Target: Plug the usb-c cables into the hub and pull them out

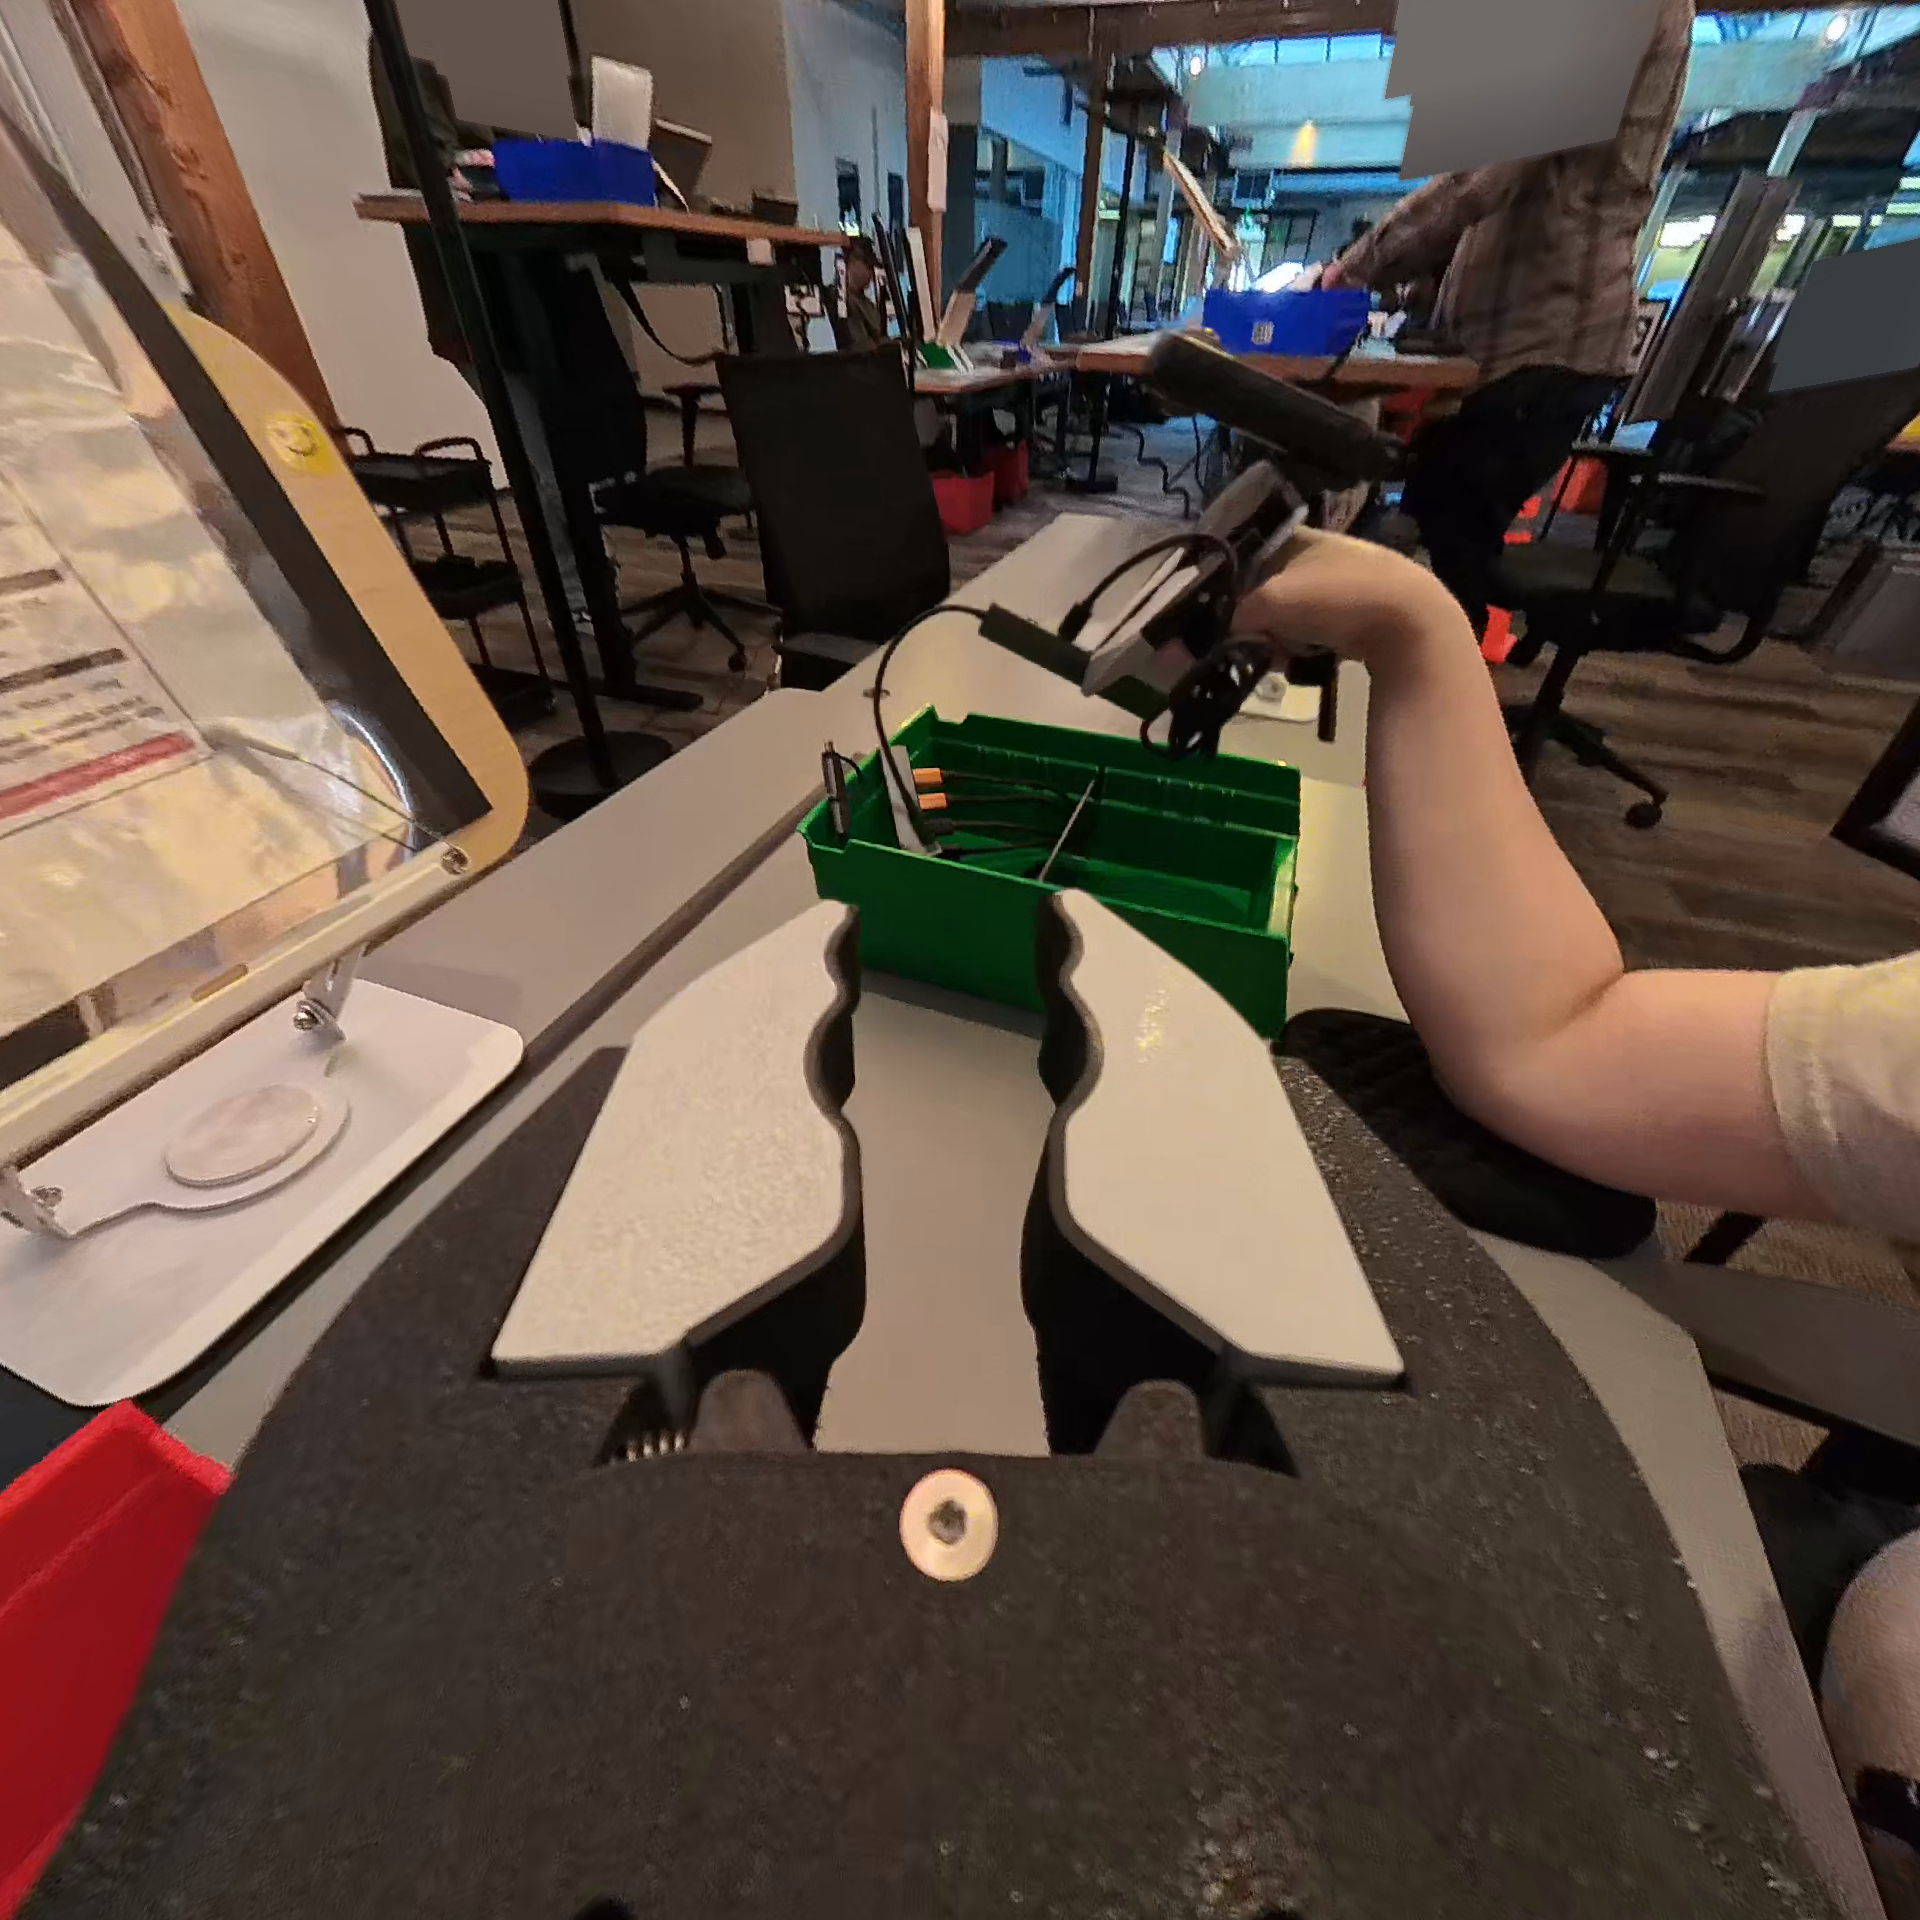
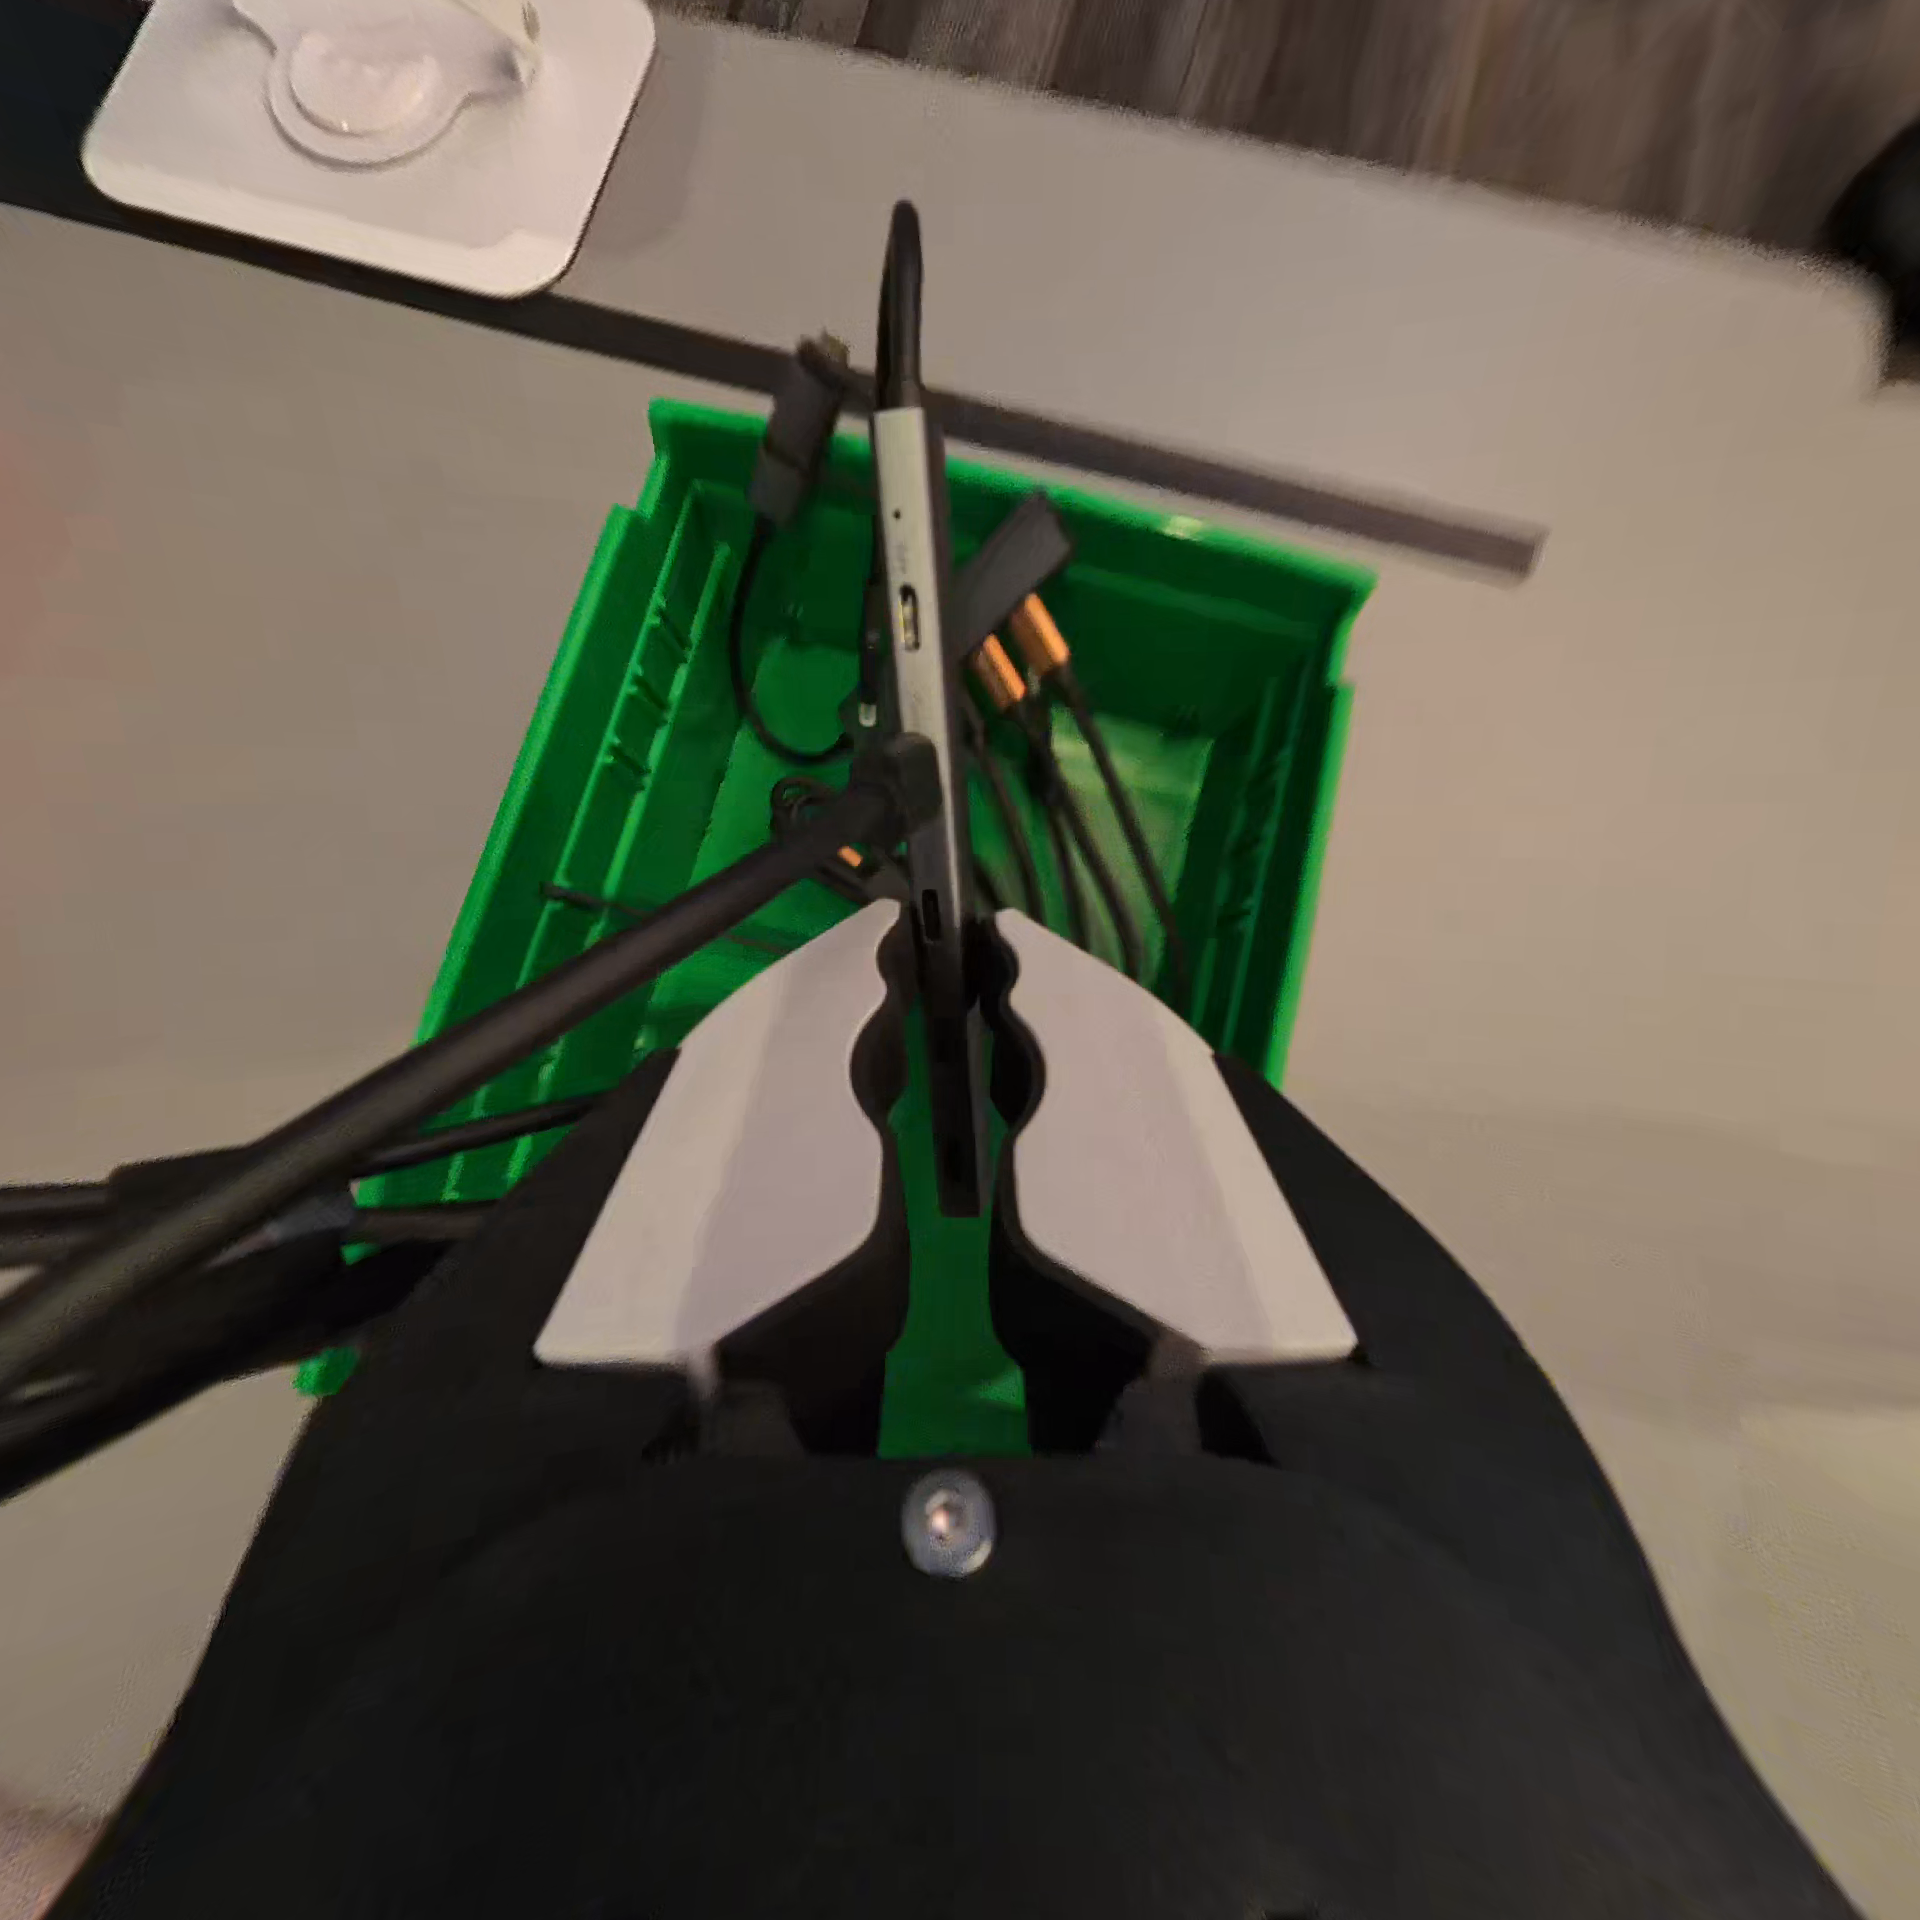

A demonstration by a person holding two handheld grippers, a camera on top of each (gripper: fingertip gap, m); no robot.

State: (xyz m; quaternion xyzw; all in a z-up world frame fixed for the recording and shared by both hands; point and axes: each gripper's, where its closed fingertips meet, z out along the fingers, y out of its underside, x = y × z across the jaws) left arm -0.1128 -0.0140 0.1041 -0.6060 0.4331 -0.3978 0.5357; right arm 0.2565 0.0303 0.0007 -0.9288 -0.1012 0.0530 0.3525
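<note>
A green bin stands on the grey table. My right gripper is shut on a slim grey hub and holds it above the bin; a black cable loops from the hub's far end. In the left wrist view it hangs over the bin with the hub as a dark bar at its tips. Orange-ended cables lie in the bin. A thick black cable reaches the hub's left side; I cannot tell if it is plugged in. My left gripper is open and empty just before the bin.
A screen on a white stand is at the left. A red object is at the lower left. A person's bare arm holds the right gripper. A black mesh pad lies right of the bin. Chairs, desks and a standing person are behind. Across from one pair of fingers to the other is roughly 40 cm. To reach the red object in a straight line is about 30 cm for my left fingers, about 55 cm for my right.
</note>
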